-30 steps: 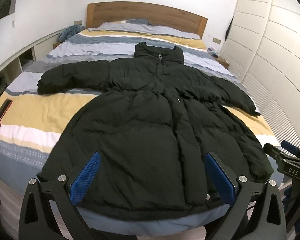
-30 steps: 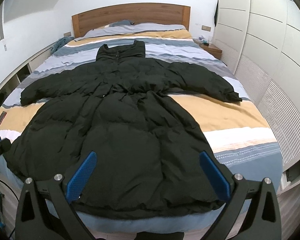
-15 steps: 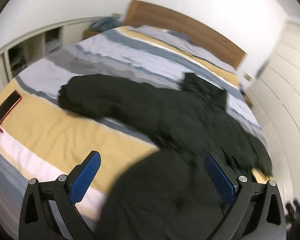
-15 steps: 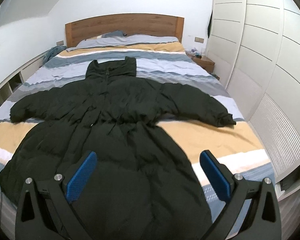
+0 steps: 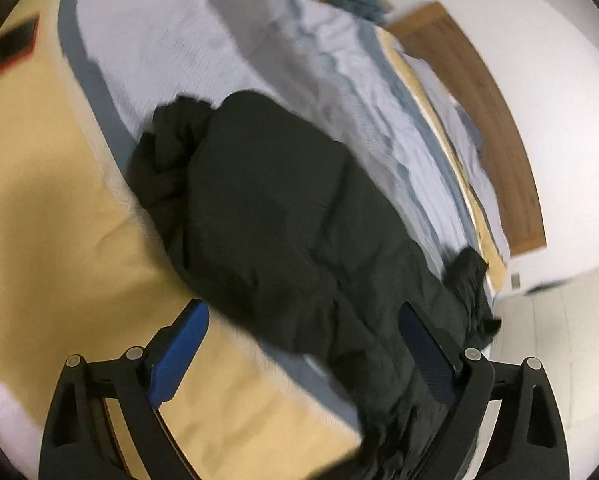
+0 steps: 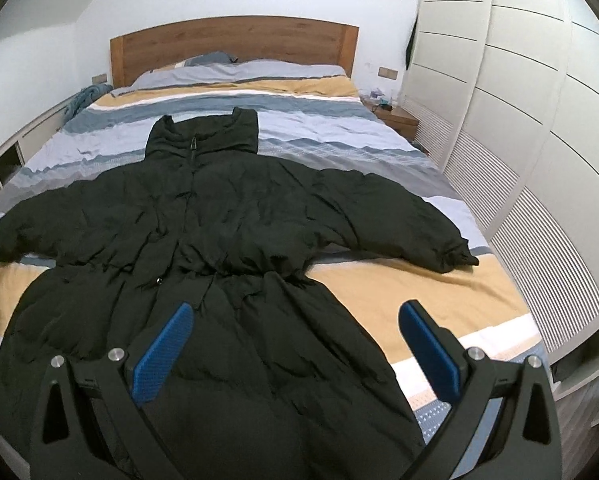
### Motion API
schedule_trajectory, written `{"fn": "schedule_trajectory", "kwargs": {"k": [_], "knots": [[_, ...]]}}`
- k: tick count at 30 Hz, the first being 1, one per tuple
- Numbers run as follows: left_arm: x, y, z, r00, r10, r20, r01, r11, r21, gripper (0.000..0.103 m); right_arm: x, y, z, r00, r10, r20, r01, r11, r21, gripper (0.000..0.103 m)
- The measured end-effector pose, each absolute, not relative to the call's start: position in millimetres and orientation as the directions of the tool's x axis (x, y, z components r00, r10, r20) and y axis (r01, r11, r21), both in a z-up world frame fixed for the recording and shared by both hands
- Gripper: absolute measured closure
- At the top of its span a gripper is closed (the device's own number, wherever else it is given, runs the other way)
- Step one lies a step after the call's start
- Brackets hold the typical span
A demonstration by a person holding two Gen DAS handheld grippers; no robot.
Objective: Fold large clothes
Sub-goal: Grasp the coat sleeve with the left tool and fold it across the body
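Our left gripper (image 5: 303, 344), jaws apart and just narrowing on nothing, hangs over the coat's sleeve (image 5: 259, 200), which runs lengthwise ahead toward its cuff (image 5: 171, 140). Right gripper (image 6: 295, 344) gapes over the coat's skirt (image 6: 239, 340) on the bed (image 6: 439, 292).

Bed (image 6: 379, 280) (striped cover) bears coat (image 6: 219, 220).
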State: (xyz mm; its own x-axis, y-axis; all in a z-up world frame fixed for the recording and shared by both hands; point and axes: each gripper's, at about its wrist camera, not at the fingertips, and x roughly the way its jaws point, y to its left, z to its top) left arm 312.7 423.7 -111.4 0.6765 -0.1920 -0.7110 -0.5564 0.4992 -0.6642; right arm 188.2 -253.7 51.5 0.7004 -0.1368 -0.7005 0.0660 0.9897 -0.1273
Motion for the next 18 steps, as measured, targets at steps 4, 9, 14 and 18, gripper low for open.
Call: {"fn": "schedule_trajectory", "kwargs": {"k": [4, 9, 14, 18], "knots": [[327, 435, -136, 0.689, -0.209, -0.694, -0.584, 0.407, -0.702, 0.014, 198, -250, 44, 0.691, -0.143, -0.709, 0.063, 0.988, -0.138, 0.0], [340, 439, -151, 0.701, -0.234, -0.674, -0.588, 0.346, -0.731, 0.043, 204, -251, 37, 0.682, -0.151, -0.716, 0.065, 0.987, -0.146, 0.0], [336, 447, -160, 0.758, -0.238, -0.607, -0.552, 0.261, -0.792, 0.088, 202, -250, 33, 0.681, -0.152, -0.717, 0.058, 0.986, -0.155, 0.0], [334, 430, -129, 0.768, -0.182, -0.614, -0.522, 0.376, -0.765, 0.095, 200, -251, 36, 0.687, -0.155, -0.71, 0.052, 0.985, -0.165, 0.0]]}}
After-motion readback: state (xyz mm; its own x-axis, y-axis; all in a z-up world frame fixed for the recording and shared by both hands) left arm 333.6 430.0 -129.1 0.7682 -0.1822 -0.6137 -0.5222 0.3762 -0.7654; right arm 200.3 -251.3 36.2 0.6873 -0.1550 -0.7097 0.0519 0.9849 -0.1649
